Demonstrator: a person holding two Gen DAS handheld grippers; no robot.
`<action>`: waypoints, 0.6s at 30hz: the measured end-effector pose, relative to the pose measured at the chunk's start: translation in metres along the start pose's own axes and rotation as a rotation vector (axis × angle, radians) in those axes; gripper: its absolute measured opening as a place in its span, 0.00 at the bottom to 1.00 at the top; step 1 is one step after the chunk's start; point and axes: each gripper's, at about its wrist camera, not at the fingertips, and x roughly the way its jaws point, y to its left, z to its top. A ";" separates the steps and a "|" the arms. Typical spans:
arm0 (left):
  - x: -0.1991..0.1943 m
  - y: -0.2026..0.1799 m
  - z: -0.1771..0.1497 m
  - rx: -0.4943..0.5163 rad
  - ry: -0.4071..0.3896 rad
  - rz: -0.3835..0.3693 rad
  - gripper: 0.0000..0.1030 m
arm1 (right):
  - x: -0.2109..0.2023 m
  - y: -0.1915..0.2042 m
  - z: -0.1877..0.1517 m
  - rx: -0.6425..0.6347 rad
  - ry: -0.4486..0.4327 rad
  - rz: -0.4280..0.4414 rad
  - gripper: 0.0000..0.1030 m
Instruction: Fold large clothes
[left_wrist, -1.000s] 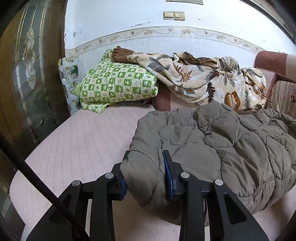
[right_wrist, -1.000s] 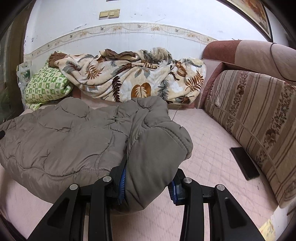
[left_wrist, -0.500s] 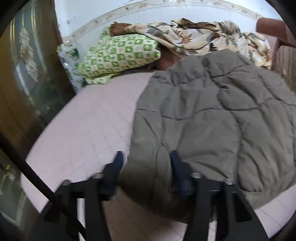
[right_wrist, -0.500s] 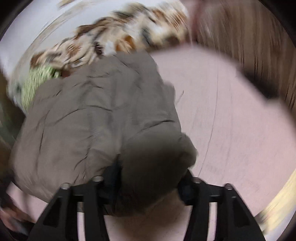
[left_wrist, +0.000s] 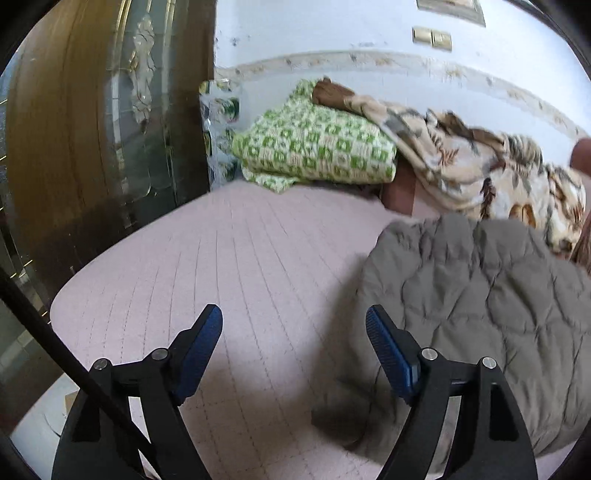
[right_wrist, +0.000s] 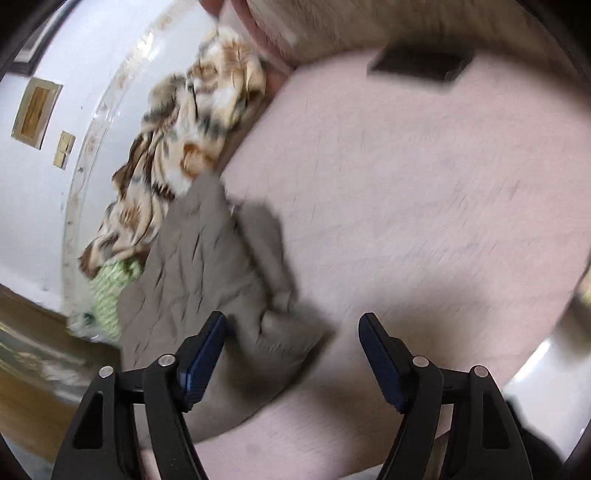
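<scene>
Since a second earlier, both tongs had let go of the puffy grey-brown quilted jacket (left_wrist: 476, 310): each had been clamped on a bunched edge of it, and now the blue pads stood apart and were opening wider. The left tongs (left_wrist: 293, 350) had nothing between the pads, only the pale pink quilted bed cover (left_wrist: 229, 266); the jacket lay flat just to the right of them, its near left edge passing under the right-hand finger. The right tongs (right_wrist: 291, 350) had rolled hard, so the room looked tilted, and a rounded corner of the jacket sat between the pads, close against the left pad (right_wrist: 201, 354), though blur hid whether it touched.

I judged that the fold had just been laid down and released, leaving the jacket doubled on the bed.

Ahead and left of the left tongs the cover ran bare up to its curved edge beside the brown wooden door (left_wrist: 70, 155). Far ahead lay the green-and-white checked folded blanket (left_wrist: 317, 147) and the crumpled leaf-print throw (left_wrist: 480, 170). To the right of the right tongs the cover was open, with a flat black rectangular object (right_wrist: 417, 62) far off.
</scene>
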 end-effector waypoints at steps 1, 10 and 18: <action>-0.001 -0.003 0.002 0.000 -0.003 -0.019 0.78 | -0.005 0.008 0.000 -0.044 -0.026 -0.007 0.75; -0.025 -0.118 -0.008 0.234 -0.067 -0.312 0.78 | 0.025 0.121 -0.044 -0.603 -0.111 -0.119 0.48; 0.014 -0.178 -0.043 0.424 0.114 -0.285 0.78 | 0.066 0.099 -0.044 -0.564 0.039 -0.243 0.48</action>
